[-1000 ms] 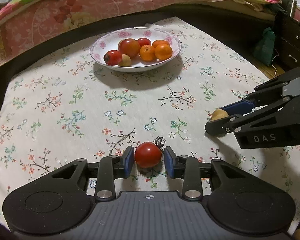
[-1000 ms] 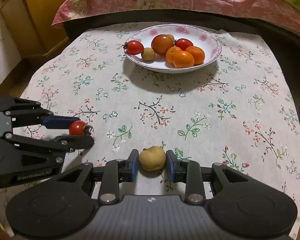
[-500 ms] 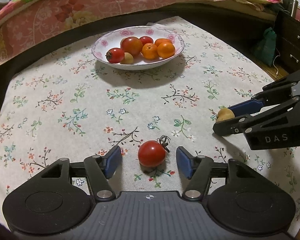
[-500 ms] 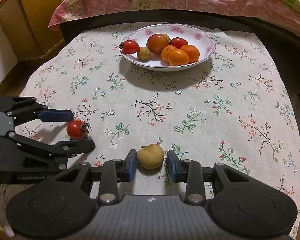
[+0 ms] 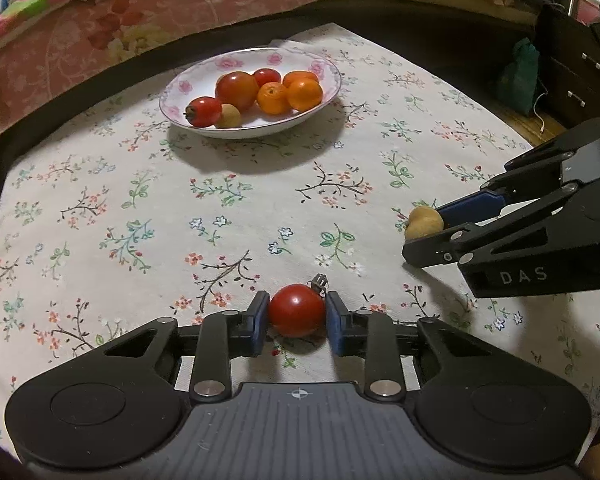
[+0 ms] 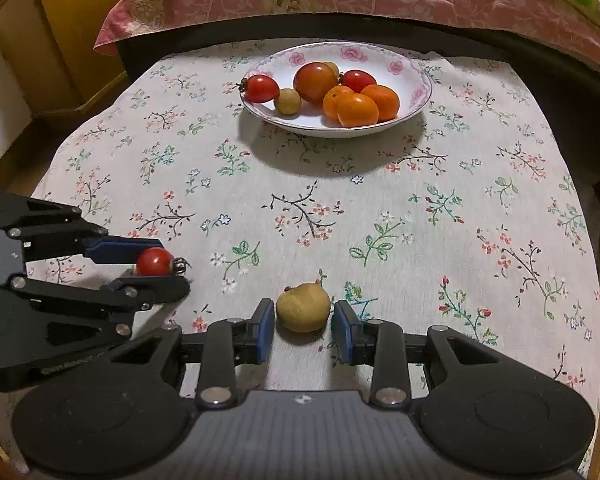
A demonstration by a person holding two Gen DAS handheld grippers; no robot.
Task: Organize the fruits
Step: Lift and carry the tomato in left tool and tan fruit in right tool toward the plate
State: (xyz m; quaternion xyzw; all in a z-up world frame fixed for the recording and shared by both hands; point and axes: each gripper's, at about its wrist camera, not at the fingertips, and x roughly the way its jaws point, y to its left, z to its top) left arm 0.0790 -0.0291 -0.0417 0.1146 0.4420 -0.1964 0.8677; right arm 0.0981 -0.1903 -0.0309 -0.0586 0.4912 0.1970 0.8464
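In right view: right tool spread round yellow fruit; left tool pinching tomato

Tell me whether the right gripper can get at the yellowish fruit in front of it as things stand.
Probably yes. The yellowish fruit already sits on the tablecloth between the open fingers of the right gripper, with small gaps either side. Nothing blocks it; the left gripper is off to the side.

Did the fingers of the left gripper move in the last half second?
Yes. The left gripper has closed: its blue pads now touch the red tomato, which lies on the same spot of the floral tablecloth.
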